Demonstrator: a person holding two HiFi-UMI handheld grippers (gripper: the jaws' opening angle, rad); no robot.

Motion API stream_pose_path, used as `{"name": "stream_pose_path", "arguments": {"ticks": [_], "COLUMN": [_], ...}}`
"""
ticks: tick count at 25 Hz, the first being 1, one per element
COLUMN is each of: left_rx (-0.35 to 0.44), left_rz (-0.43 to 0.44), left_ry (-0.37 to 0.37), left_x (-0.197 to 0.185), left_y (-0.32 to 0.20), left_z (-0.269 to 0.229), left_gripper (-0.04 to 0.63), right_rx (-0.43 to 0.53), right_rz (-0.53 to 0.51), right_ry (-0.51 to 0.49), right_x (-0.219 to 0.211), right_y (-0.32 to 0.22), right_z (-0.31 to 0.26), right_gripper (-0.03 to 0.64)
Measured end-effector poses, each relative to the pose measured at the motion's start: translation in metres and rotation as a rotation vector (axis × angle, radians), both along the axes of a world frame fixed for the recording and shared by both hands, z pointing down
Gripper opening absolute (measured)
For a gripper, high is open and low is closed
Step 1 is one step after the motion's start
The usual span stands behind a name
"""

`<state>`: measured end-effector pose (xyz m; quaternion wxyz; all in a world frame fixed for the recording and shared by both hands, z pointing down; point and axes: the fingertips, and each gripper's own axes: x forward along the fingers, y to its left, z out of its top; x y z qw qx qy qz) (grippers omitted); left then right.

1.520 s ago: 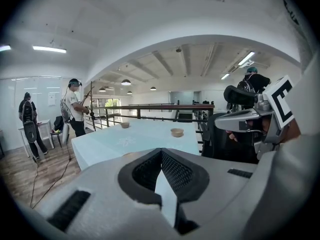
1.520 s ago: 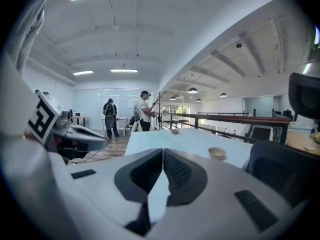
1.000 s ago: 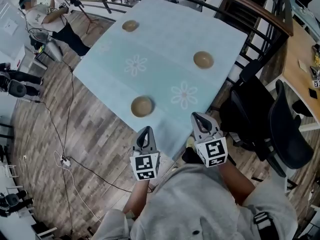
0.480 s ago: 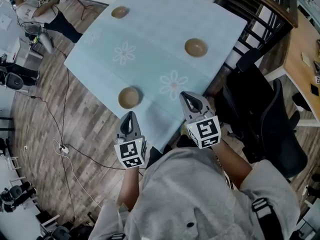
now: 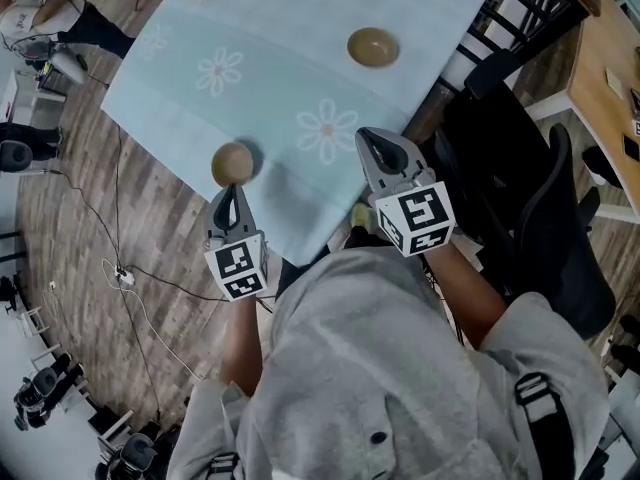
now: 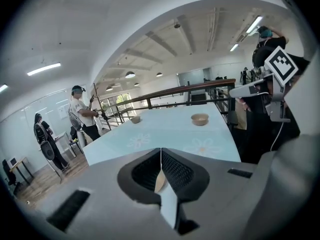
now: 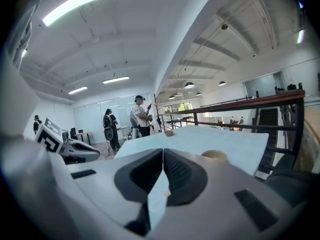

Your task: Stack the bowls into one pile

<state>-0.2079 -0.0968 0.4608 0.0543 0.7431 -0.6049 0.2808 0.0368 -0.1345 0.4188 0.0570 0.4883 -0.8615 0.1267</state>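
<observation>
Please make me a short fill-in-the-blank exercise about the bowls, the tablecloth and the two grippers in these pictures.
The tablecloth holds ___ bowls, none stacked yet.
The left gripper and the right gripper both have their jaws ___, holding nothing.
The near bowl lies just ahead of the ___ gripper.
The tablecloth is printed with pale ___.
Missing words: three; shut; left; flowers.

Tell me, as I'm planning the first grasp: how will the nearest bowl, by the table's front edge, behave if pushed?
The near bowl looks rigid and probably light, so it should slide on the tablecloth. Its rounded sides suggest it may rock if pushed high. Sitting close to the edge, it could slip off.
</observation>
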Motion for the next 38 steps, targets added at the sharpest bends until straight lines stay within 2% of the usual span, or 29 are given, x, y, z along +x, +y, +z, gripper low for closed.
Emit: {"name": "stream_pose_path", "arguments": {"ticks": [8,13,15,17,22,26,30,31,32,34,38], "left_rx": [-0.021,-0.069,-0.112,-0.148,-0.225,-0.283,-0.339,-0.343,-0.341,-0.332,-0.334], "left_rz": [0.016,0.048,0.068,0.08,0.081,0.106,0.111,0.109,0.107,0.106,0.099], "left_ry": [0.0,-0.019,-0.025,-0.026,-0.052,-0.082,-0.12,-0.133,-0.15,-0.192,-0.207], "left_x": [-0.005,-0.008,-0.007,-0.008,-0.019,-0.017,-0.017,-0.018,-0.021,-0.025,-0.026], "left_y": [-0.014,-0.018,-0.016,-0.017,-0.017,-0.022,-0.024,-0.025,-0.027,-0.03,-0.034], "left_z": [0.019,0.04,0.053,0.066,0.103,0.131,0.155,0.159,0.161,0.16,0.156], "left_gripper": [0.02,0.028,0.128,0.141,0.141,0.141,0.139,0.122,0.072,0.04,0.031], "right_rx": [-0.024,0.02,0.028,0.019,0.045,0.086,0.048,0.026,0.004,-0.023,0.02], "right_rz": [0.023,0.005,-0.004,-0.015,-0.066,-0.077,-0.019,0.0,0.01,0.005,-0.022], "right_ry": [0.02,0.058,0.073,0.084,0.084,0.099,0.009,-0.027,-0.061,-0.1,-0.041], "right_x": [0.01,0.006,0.006,0.0,-0.014,-0.006,0.01,0.013,0.013,0.009,0.001], "right_y": [-0.013,-0.026,-0.025,-0.028,-0.03,-0.039,-0.038,-0.037,-0.036,-0.034,-0.03], "right_z": [-0.001,-0.025,-0.029,-0.026,-0.04,-0.065,-0.063,-0.058,-0.053,-0.046,-0.046], "right_gripper": [0.026,0.027,0.027,0.026,0.026,0.028,0.026,0.026,0.026,0.026,0.026]}}
